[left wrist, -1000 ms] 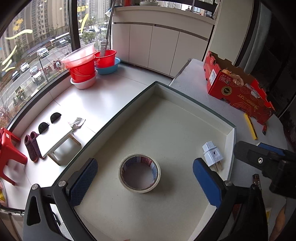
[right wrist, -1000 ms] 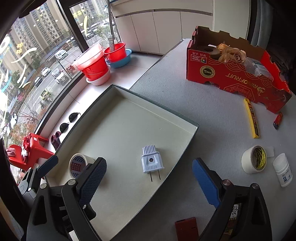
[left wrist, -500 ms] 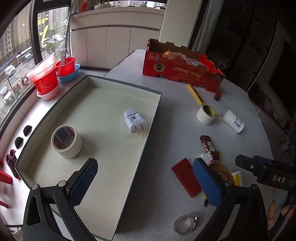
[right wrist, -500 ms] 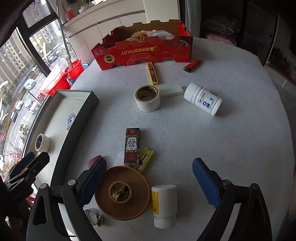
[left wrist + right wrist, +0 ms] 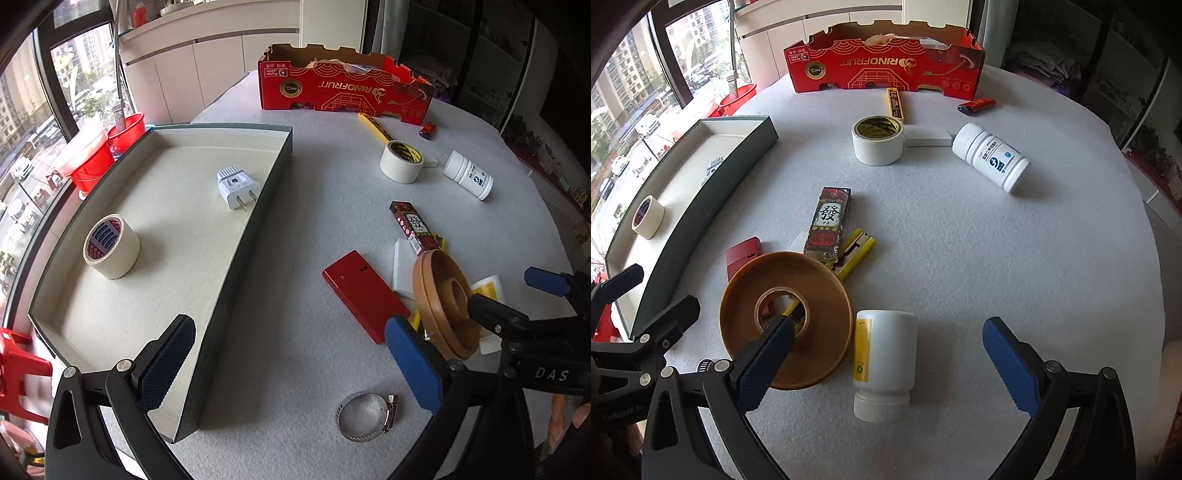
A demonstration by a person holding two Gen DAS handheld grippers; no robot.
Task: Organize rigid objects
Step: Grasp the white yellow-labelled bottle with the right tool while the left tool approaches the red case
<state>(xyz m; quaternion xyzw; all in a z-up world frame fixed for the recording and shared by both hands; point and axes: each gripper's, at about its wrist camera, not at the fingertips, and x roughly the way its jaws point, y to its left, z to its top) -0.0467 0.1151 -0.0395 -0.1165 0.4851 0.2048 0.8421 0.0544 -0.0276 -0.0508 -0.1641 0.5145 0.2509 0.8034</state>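
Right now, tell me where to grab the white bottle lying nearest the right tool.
Grip the white bottle across its smooth barrel, coming down from above. It lies on its side, cap toward the camera, between the open right tool pads; the brown tape roll crowds its left.

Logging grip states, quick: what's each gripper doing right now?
Left gripper: open, holding nothing.
Right gripper: open, jaws just widened, one finger over the brown tape roll.

Matt felt-like table cover (image 5: 997, 240); glossy brown tape roll (image 5: 786, 321); smooth white plastic bottle (image 5: 884, 363); shiny metal hose clamp (image 5: 365, 417); printed cardboard box (image 5: 882, 64), probably glossy.
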